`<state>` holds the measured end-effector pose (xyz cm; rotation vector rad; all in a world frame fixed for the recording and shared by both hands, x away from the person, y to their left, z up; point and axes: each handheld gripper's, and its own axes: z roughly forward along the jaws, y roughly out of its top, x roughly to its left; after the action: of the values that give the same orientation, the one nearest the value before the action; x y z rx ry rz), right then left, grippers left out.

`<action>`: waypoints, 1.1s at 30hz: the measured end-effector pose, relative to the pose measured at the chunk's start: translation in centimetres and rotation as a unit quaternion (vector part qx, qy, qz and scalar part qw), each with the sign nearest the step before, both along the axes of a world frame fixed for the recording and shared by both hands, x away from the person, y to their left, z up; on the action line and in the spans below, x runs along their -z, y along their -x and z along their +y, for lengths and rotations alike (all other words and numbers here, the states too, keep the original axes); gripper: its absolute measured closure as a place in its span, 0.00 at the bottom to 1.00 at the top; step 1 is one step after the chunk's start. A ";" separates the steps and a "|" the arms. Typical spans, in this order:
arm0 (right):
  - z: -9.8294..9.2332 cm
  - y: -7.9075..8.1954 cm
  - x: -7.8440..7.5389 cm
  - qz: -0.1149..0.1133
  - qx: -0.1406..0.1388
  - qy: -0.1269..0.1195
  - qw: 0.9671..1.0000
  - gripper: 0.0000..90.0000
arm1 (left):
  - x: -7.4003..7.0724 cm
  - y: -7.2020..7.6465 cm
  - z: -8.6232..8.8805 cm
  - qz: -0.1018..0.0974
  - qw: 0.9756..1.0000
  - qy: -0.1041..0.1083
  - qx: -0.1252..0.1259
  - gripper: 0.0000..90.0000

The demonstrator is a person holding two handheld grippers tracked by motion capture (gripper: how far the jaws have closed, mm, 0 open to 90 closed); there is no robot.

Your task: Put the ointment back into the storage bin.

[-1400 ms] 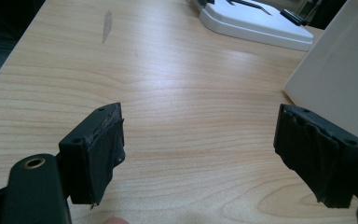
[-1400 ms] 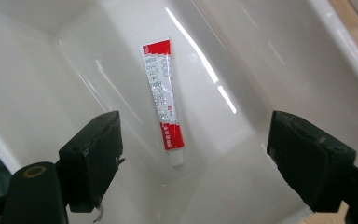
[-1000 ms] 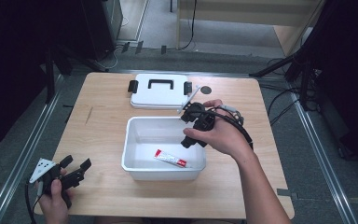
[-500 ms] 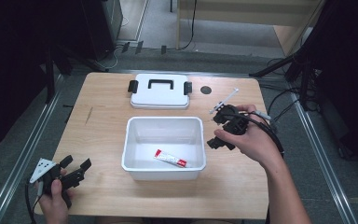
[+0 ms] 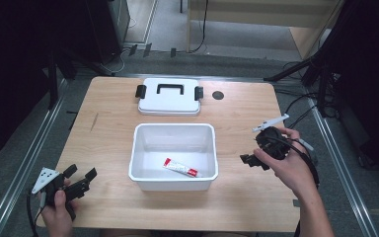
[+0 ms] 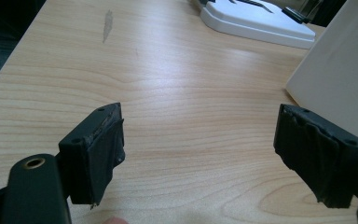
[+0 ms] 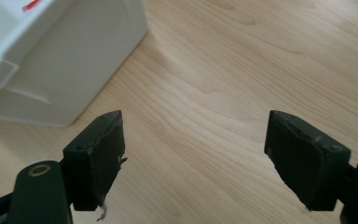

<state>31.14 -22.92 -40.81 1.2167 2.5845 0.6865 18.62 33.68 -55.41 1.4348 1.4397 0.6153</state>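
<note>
The left gripper (image 5: 81,178) rests at the near left corner of the table (image 5: 108,123), held in the person's left hand (image 5: 59,210). Its jaws stand wide apart with nothing between them; bare wood shows in the gap in the left gripper view (image 6: 200,144).

The right gripper (image 5: 249,160) hangs over the right side of the table, just to the right of the white bin (image 5: 173,183), held in the right hand (image 5: 288,165). Its jaws are likewise spread wide and empty (image 7: 193,154).

The bin stands at the table's middle. A white tube (image 5: 180,168) with a red cap lies flat on its floor, toward the near wall.

The bin's lid (image 5: 169,97) lies flat farther off, near the far edge.
</note>
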 end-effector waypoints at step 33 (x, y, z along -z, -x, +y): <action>-13.1 7.9 12.1 -0.136 0.148 -0.180 0.963 0.23 | 0.0 0.0 -0.2 0.002 1.000 -0.006 0.000 0.19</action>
<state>23.27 -36.01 -52.92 1.4524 2.0546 1.1964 18.58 33.52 -55.38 1.4462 1.4419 0.6214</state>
